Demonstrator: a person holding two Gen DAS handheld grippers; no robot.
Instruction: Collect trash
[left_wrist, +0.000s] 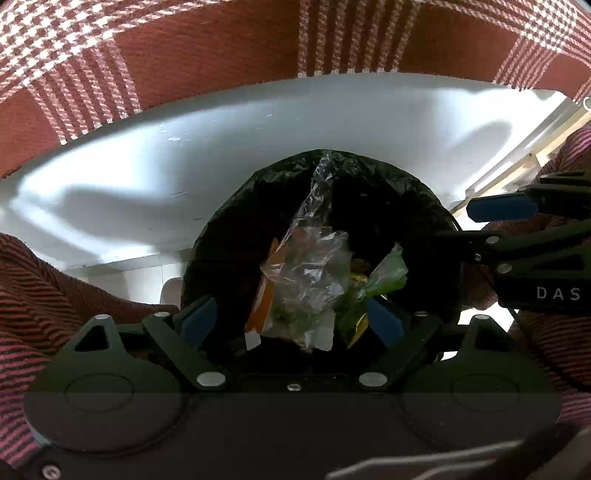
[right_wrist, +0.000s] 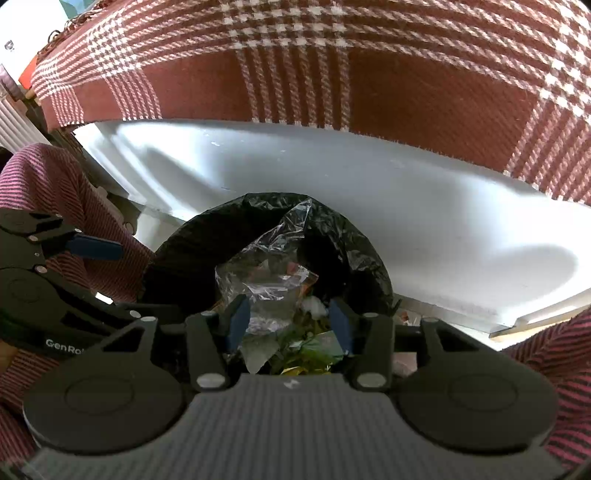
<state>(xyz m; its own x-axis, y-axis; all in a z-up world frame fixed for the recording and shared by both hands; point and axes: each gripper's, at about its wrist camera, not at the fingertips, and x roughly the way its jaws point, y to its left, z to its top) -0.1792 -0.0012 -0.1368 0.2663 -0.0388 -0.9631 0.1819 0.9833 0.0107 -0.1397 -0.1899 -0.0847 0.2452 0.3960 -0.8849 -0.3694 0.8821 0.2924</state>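
White "DAS" marks the right gripper (left_wrist: 524, 225), "GenRo" the left gripper (right_wrist: 92, 266); both spread above the bin bag (left_wrist: 229, 206)

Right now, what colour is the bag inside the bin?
Black bin bag, clearest in the left wrist view.

Surface: white tabletop (left_wrist: 229, 147), bare strip ahead of both tools.
On it: red-and-white checked cloth (left_wrist: 207, 48), covers far part, hem runs across beyond tools.
Marks: few small specks nr cloth hem.
Bin: whether it rests on the tabletop, can't tell.
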